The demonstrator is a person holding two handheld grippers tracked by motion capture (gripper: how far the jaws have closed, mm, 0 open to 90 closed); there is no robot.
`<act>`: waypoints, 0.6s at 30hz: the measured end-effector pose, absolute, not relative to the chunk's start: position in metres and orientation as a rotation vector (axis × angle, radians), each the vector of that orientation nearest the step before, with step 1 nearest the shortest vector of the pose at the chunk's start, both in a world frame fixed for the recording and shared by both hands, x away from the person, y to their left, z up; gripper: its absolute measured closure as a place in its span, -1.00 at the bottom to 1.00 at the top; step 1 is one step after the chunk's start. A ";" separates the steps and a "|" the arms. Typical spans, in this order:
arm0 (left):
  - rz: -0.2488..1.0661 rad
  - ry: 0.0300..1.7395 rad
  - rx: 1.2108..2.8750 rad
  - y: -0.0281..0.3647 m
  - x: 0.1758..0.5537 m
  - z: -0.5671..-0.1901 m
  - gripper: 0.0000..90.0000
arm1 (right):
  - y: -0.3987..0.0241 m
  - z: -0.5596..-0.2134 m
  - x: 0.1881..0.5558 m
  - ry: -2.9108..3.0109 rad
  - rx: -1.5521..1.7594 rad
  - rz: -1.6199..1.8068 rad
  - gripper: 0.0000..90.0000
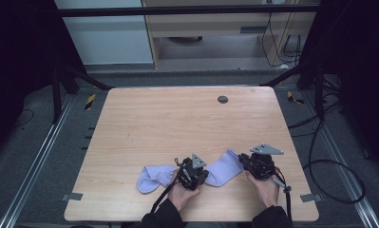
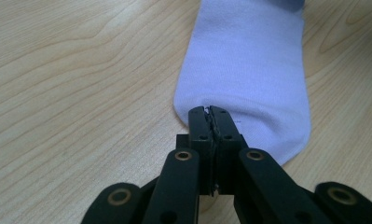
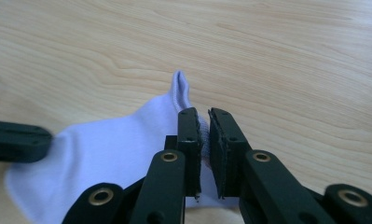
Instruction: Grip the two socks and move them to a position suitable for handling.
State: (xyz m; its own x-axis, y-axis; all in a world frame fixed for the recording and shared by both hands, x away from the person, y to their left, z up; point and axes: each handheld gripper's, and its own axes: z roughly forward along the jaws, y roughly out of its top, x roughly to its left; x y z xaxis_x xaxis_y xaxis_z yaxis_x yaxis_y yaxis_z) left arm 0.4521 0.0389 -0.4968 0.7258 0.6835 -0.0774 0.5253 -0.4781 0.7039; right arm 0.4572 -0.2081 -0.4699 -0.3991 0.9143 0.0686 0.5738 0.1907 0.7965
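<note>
1. A pale lilac sock (image 1: 161,175) lay across the near part of the wooden table (image 1: 177,118), stretched left to right between the two grippers, close to the front edge where the person's hands came in.
2. The left gripper (image 1: 193,172) sat near the middle of the sock in the high view. In the left gripper view its jaws were pressed together on the sock's (image 2: 249,79) near rim, pinching a fold of cloth with no gap between the pads.
3. The right gripper (image 1: 259,164) stood at the sock's right end, with its grey three-cornered plate (image 1: 267,149) on top. In the right gripper view (image 3: 203,133) its jaws stood narrow, with a thin slot between the pads and a strip of the sock's (image 3: 104,149) edge caught between them.
4. In that same view a small peak of cloth rose just beyond the jaw tips, and part of the left gripper (image 3: 16,140) showed at the left edge, lying over the sock.
5. The sock's left end lay flat, well inside the table's left edge, with bare wood on that side.
6. The far half of the table was open wood, apart from a small dark round cap (image 1: 222,99) near the far edge.
7. To the right of the right gripper a strip of bare table ran to the right edge, and the gripper's cable (image 1: 284,187) trailed back toward the front edge.
8. Beyond the table lay grey floor, with metal rails along both sides and loose black cables (image 1: 339,166) on the right.
</note>
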 end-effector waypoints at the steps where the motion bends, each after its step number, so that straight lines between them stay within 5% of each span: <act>1: 0.277 0.909 2.190 0.039 0.452 -0.497 0.96 | -0.209 -0.471 0.460 2.046 1.399 1.067 0.83; 18: 0.312 0.928 2.173 0.034 0.455 -0.496 0.96 | -0.223 -0.478 0.464 2.056 1.456 0.897 0.85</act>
